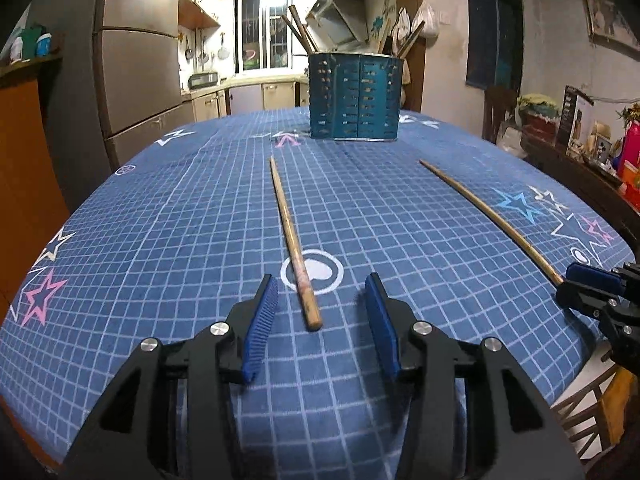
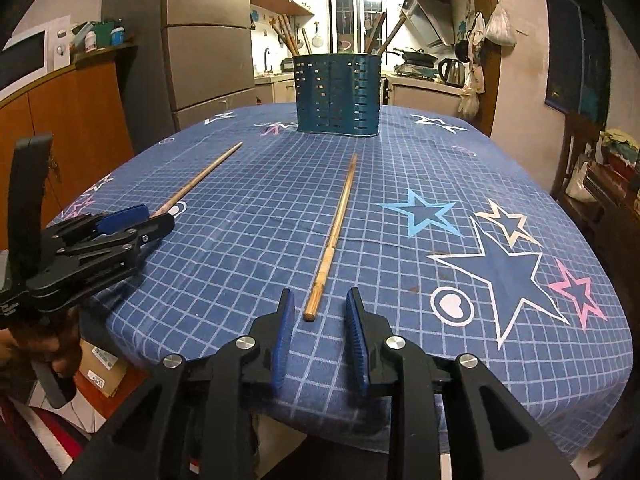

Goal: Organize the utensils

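Note:
Two wooden chopsticks lie apart on the blue grid tablecloth (image 1: 160, 220). The near end of the left chopstick (image 1: 290, 232) rests between the fingers of my left gripper (image 1: 322, 284), which is open, its blue pads clear of the wood. My right gripper (image 2: 320, 294) is open too, and the butt of the right chopstick (image 2: 334, 232) sits between its fingertips without touching them. Each view catches the other gripper: the right gripper (image 1: 570, 282) at the end of the right chopstick (image 1: 488, 216), and the left gripper (image 2: 154, 216) at the left chopstick (image 2: 200, 178).
A teal perforated utensil holder (image 1: 356, 96) (image 2: 338, 94) stands at the far end of the table with several chopsticks upright in it. A fridge and wooden cabinets are on the left, and a cluttered sideboard (image 1: 580, 148) on the right. The table edge (image 2: 360, 428) is just below my right gripper.

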`<state>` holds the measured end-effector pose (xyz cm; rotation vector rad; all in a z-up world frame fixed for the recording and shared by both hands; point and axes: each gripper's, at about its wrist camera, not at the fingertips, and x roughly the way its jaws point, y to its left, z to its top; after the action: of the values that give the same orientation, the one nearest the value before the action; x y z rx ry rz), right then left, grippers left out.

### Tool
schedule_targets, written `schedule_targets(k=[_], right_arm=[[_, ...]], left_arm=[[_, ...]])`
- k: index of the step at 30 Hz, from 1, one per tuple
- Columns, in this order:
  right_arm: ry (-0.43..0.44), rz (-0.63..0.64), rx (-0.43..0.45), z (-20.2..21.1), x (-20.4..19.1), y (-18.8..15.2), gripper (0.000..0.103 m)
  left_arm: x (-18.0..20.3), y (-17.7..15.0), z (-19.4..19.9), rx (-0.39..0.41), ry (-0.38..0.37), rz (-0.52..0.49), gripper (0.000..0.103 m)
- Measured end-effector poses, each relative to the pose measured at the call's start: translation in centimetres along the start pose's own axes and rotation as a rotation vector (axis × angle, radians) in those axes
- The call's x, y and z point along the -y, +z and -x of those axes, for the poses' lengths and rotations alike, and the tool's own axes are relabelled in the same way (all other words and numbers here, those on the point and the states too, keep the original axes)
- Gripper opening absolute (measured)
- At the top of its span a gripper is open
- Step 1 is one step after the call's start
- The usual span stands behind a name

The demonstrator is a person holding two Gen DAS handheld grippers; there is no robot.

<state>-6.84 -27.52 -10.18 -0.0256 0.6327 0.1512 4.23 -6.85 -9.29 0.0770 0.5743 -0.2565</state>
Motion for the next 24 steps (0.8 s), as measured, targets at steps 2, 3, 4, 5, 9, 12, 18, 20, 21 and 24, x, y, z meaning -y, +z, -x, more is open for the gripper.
schedule_targets(k=[2,3,4,5,9,12,18,20,21,24], right_arm=[[-0.011,-0.008,0.005,0.0,0.1,-0.1,0.022],[-0.013,-0.013,0.006,0.0,0.2,-0.2,0.018],[-0.011,-0.022,0.008,0.1,0.3,-0.2,0.012],[-0.009,-0.027,0.009,0.1,0.4,-0.3,0.011],[-0.002,-0.048,0.010,0.3,0.6,-0.3,0.008],[-0.001,-0.056,0.012,0.7,0.7,-0.5,0.007],[-0.014,-0.029,0.084,2.4,1.1,0.2,0.007],[-0.023,0.003,0.128,3.3,0.9,0.8,0.007],[-0.031,0.015,0.146,3.6,0.8,1.1,0.007],[-0.042,0.051,0.215,4.8,0.5,2.2,0.007]], left_arm=[[0.0,-0.1,0.0,0.001,0.004,0.000,0.038],[0.0,-0.1,0.0,0.003,0.005,0.005,0.037],[-0.1,-0.1,0.0,0.007,0.014,0.012,0.032],[-0.2,-0.1,0.0,0.008,0.020,0.016,0.024],[-0.6,0.1,-0.2,0.003,0.018,0.019,0.008],[-0.8,-0.1,0.2,-0.003,0.011,0.029,0.005],[-0.9,-0.5,2.3,-0.018,0.028,0.006,0.005],[-1.2,0.0,3.7,0.013,0.052,0.001,0.005],[-1.4,0.2,4.3,0.030,0.060,0.002,0.005],[-2.2,1.8,6.7,0.109,0.085,0.018,0.005]])
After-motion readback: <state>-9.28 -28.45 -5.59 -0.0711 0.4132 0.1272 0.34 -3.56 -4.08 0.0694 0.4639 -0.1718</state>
